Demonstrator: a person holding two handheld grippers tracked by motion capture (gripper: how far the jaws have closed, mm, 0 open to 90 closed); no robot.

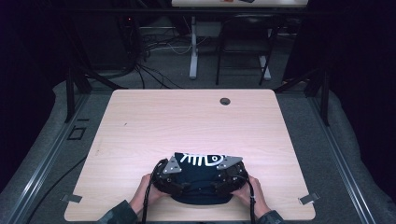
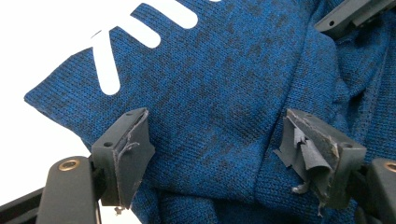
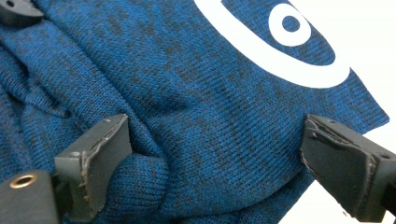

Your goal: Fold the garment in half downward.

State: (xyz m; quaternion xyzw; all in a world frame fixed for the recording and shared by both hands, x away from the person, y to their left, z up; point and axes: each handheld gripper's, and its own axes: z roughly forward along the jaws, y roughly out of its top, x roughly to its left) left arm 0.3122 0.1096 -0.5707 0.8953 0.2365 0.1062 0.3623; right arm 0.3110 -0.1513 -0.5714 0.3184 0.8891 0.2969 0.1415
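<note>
Two grippers work a folded blue knit garment with a white fish-bone print (image 1: 201, 175) at the near edge of the pale wooden table (image 1: 187, 121). Left gripper (image 2: 215, 149) and right gripper (image 3: 215, 158) hover spread over opposite ends, likely to flatten or fold it evenly.
</note>
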